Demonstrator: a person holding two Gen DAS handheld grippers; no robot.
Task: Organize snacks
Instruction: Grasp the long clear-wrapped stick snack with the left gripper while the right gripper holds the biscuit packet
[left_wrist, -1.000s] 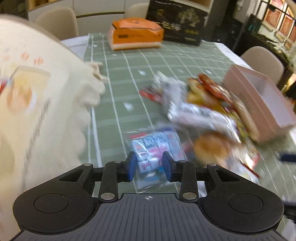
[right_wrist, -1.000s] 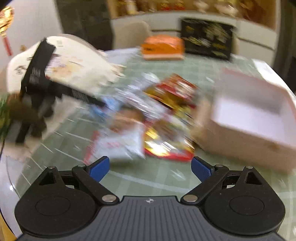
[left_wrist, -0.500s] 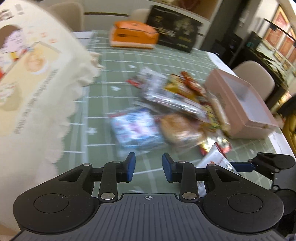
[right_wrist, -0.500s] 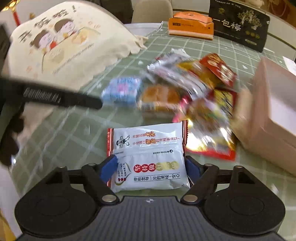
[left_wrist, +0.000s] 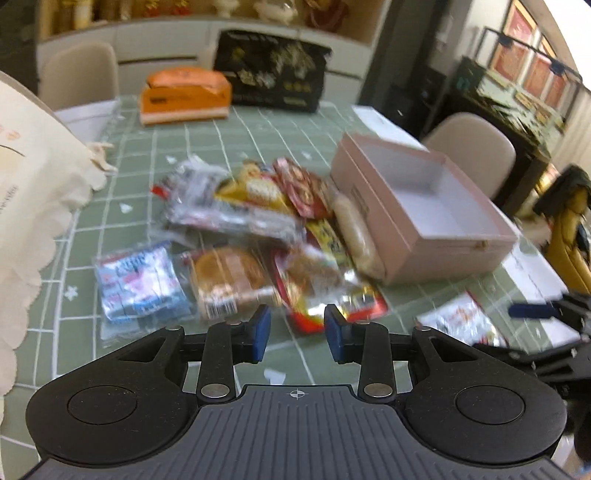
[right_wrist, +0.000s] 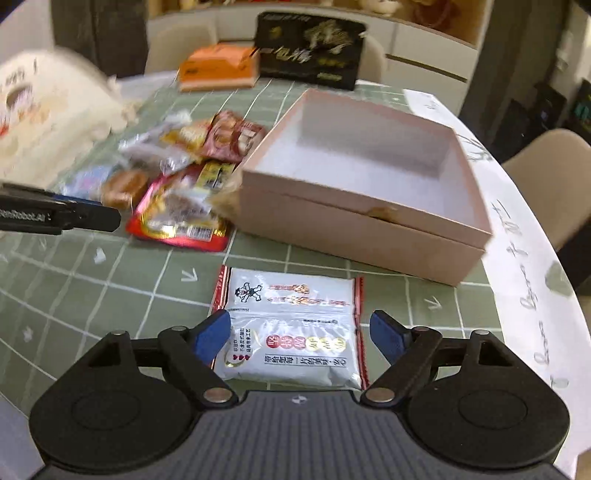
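White snack packet (right_wrist: 291, 332) flat on table, near side of pink box (right_wrist: 354, 225), lying between my right gripper (right_wrist: 300, 334) fingers; jaws spread wide, nothing gripped, I judge lined up for pick. Packet white, red edges, printed labels. Left gripper (left_wrist: 297, 334) part open, empty, over snack pile (left_wrist: 258, 236) left of box. Box empty.

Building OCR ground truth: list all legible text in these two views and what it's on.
"GenRobot.AI", partly cut off: side of left gripper.
White snack packet: Chinese print, too small to read.
Black box: gold characters, blurred.
White cloth strip: handwriting-style script, illegible.
Orange box and snack pile: blurred.
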